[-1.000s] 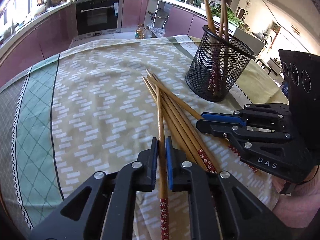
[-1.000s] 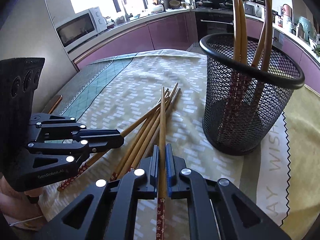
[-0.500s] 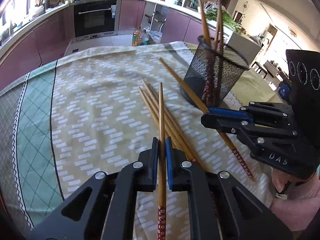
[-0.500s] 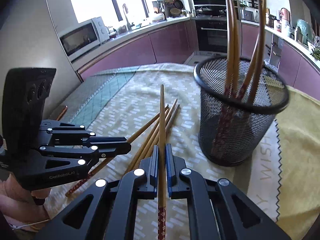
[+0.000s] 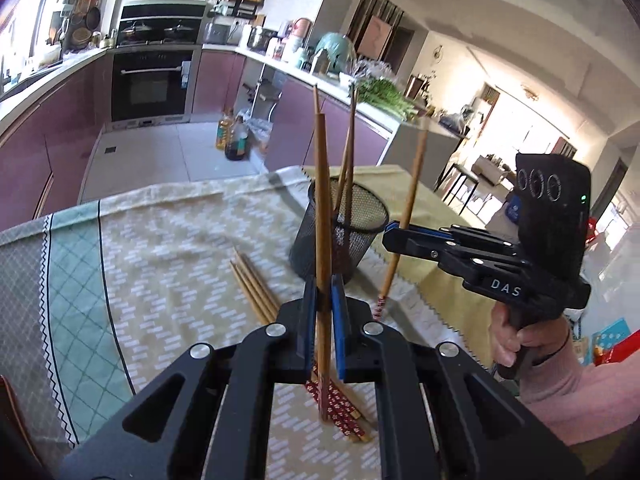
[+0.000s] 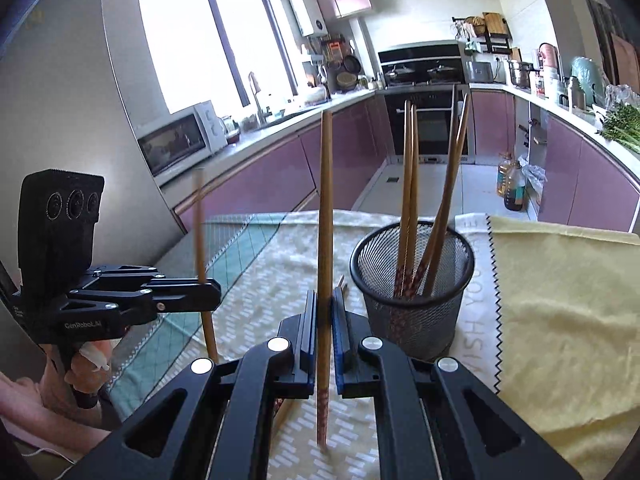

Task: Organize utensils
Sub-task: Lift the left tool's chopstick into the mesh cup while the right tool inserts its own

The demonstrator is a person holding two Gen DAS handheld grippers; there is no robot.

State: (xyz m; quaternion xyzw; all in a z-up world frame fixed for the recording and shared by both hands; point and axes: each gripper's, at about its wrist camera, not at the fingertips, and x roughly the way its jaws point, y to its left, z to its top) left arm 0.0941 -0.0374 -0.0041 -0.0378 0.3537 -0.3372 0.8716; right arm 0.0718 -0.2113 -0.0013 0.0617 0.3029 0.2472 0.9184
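Note:
My left gripper is shut on a bamboo chopstick that stands nearly upright, its red patterned end hanging below the jaws. My right gripper is shut on another chopstick, also nearly upright. Each gripper shows in the other's view: the right gripper with its chopstick, and the left gripper with its chopstick. The black mesh cup stands just ahead and holds several chopsticks. It shows between the two grippers as the mesh cup. Loose chopsticks lie on the table below.
A patterned tablecloth covers the table, with a yellow cloth to the right of the cup. A person's hands grip the handles. Purple kitchen cabinets and an oven lie beyond the table's far edge.
Both grippers have risen, lifting their chopsticks off the pile. The chopsticks have tipped from lying flat to nearly upright. The cup now sits lower and farther off in both views.

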